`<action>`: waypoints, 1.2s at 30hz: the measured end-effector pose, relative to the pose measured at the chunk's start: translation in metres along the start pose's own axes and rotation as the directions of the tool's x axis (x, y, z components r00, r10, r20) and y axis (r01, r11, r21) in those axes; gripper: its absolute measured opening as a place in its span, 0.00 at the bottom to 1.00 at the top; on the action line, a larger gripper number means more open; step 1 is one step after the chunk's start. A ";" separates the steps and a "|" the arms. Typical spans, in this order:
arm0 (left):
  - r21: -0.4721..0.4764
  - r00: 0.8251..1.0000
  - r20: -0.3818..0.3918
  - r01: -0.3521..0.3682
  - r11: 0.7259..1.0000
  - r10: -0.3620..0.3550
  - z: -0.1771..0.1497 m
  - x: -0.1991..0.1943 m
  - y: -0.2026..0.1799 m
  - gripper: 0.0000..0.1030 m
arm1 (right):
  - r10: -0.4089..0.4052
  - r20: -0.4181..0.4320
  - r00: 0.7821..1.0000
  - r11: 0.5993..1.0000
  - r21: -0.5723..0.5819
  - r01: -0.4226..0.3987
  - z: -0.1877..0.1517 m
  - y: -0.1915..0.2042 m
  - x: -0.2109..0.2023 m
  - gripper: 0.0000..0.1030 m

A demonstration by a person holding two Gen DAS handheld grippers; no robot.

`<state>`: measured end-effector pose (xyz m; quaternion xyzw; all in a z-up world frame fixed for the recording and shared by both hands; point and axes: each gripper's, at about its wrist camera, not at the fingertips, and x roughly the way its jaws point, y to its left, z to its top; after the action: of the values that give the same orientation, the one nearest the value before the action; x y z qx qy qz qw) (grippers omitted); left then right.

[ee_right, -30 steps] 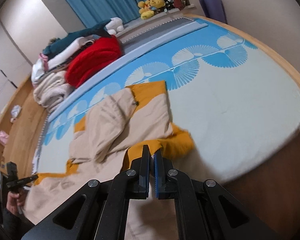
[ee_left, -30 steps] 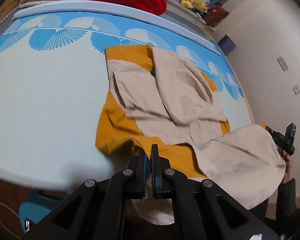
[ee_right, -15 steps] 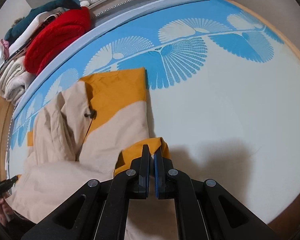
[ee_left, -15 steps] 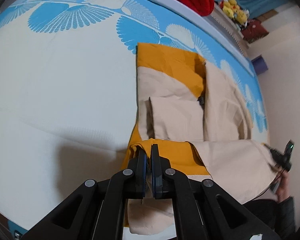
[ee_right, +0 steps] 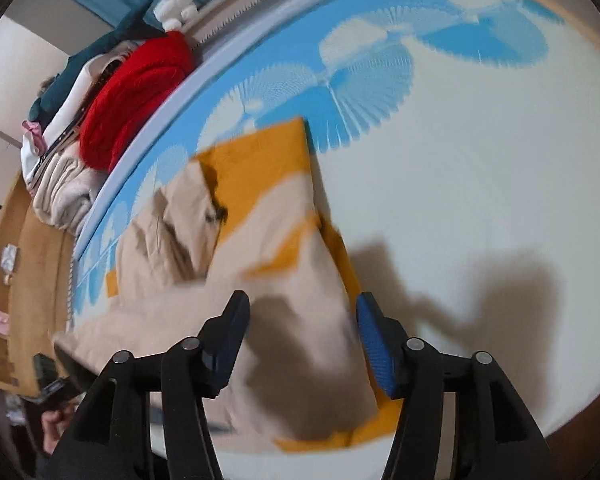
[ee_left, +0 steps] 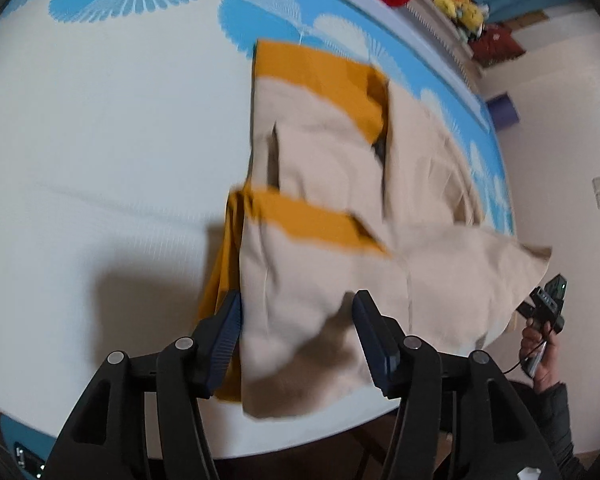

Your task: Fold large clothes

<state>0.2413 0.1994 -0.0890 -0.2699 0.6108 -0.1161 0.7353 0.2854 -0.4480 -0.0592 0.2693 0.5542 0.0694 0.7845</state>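
Note:
A large beige and mustard-yellow garment (ee_left: 332, 208) lies on the white and blue patterned bed (ee_left: 100, 140), its near hem folded up over its body. My left gripper (ee_left: 296, 332) is open and empty just above the near beige edge. My right gripper (ee_right: 302, 332) is open and empty over the same garment (ee_right: 284, 264) near its right edge. The right gripper also shows in the left wrist view (ee_left: 546, 304), held in a hand beside the garment's corner. The left gripper shows in the right wrist view (ee_right: 50, 376) at the lower left.
A red blanket (ee_right: 136, 92) and folded beige and white textiles (ee_right: 60, 196) are stacked along the far side of the bed. Plush toys (ee_left: 460, 4) sit on the headboard ledge. A wall (ee_left: 572, 152) with switches stands at the right. The bed's near edge (ee_left: 300, 440) is close below the grippers.
Both grippers have opened and let go of the garment's hem. The hem, carried forward over the garment, now lies dropped on the beige body. The views moved closer over the bed.

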 end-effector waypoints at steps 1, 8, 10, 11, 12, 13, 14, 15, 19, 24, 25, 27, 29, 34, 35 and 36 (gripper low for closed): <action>0.000 1.000 -0.021 -0.017 1.000 0.017 -0.003 0.003 0.002 0.50 | 0.007 -0.040 0.999 1.000 -0.005 -0.007 -0.006 -0.003 0.003 0.56; 0.042 0.998 -0.063 -0.001 0.999 0.003 -0.011 0.003 0.001 0.17 | 0.011 -0.102 0.995 0.999 -0.040 -0.016 -0.025 -0.010 -0.002 0.36; 0.055 0.999 -0.038 0.020 0.998 -0.018 -0.011 -0.002 -0.001 0.02 | 0.036 -0.102 0.994 0.998 -0.054 -0.042 -0.027 -0.009 -0.005 0.17; 0.061 0.999 -0.011 0.038 0.997 -0.037 -0.009 -0.006 -0.002 0.02 | 0.040 -0.095 0.995 0.997 -0.063 -0.046 -0.028 -0.008 -0.006 0.13; 0.064 0.998 0.016 0.060 0.996 -0.061 -0.007 -0.012 -0.003 0.01 | 0.041 -0.079 0.996 0.996 -0.078 -0.047 -0.027 -0.005 -0.009 0.12; 0.065 0.995 0.047 0.081 0.995 -0.085 -0.004 -0.019 -0.004 0.01 | 0.051 -0.056 0.997 0.995 -0.085 -0.056 -0.025 -0.003 -0.013 0.11; 0.062 0.992 0.073 0.097 0.993 -0.101 -0.003 -0.024 -0.004 0.01 | 0.065 -0.040 0.997 0.994 -0.083 -0.068 -0.023 -0.002 -0.016 0.11; 0.057 0.988 0.102 0.114 0.992 -0.119 0.000 -0.029 -0.003 0.01 | 0.101 -0.001 0.995 0.993 -0.064 -0.101 -0.018 -0.003 -0.023 0.11; 0.022 0.960 0.222 0.169 0.985 -0.169 0.013 -0.047 0.001 0.01 | 0.212 0.169 0.963 0.977 -0.002 -0.215 0.002 -0.004 -0.044 0.10; -0.038 0.930 0.331 0.181 0.983 -0.159 0.038 -0.051 0.002 0.01 | 0.233 0.314 0.921 0.967 0.022 -0.252 0.024 0.007 -0.043 0.10; -0.055 0.929 0.342 0.172 0.984 -0.143 0.042 -0.049 0.002 0.01 | 0.222 0.324 0.920 0.970 0.026 -0.243 0.026 0.009 -0.040 0.10; -0.095 0.926 0.358 0.167 0.981 -0.122 0.052 -0.044 0.004 0.01 | 0.186 0.334 0.924 0.976 0.043 -0.212 0.036 0.015 -0.028 0.10; -0.124 0.921 0.374 0.166 0.978 -0.109 0.059 -0.042 0.006 0.01 | 0.154 0.344 0.926 0.982 0.053 -0.183 0.047 0.019 -0.022 0.12; -0.199 0.886 0.459 0.179 0.964 -0.069 0.064 -0.058 0.029 0.30 | 0.072 0.390 0.918 0.987 0.105 -0.122 0.063 0.015 -0.015 0.16; -0.215 0.881 0.469 0.182 0.960 -0.062 0.063 -0.060 0.035 0.31 | 0.063 0.393 0.917 0.987 0.112 -0.116 0.064 0.012 -0.015 0.18; -0.227 0.883 0.467 0.168 0.959 -0.044 0.063 -0.061 0.040 0.31 | 0.034 0.392 0.919 0.990 0.112 -0.085 0.066 0.010 -0.015 0.20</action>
<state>0.2812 0.2794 -0.0525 -0.4170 0.4145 -0.0082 0.8088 0.3414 -0.4686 -0.0262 0.3437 0.3824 0.0032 0.8577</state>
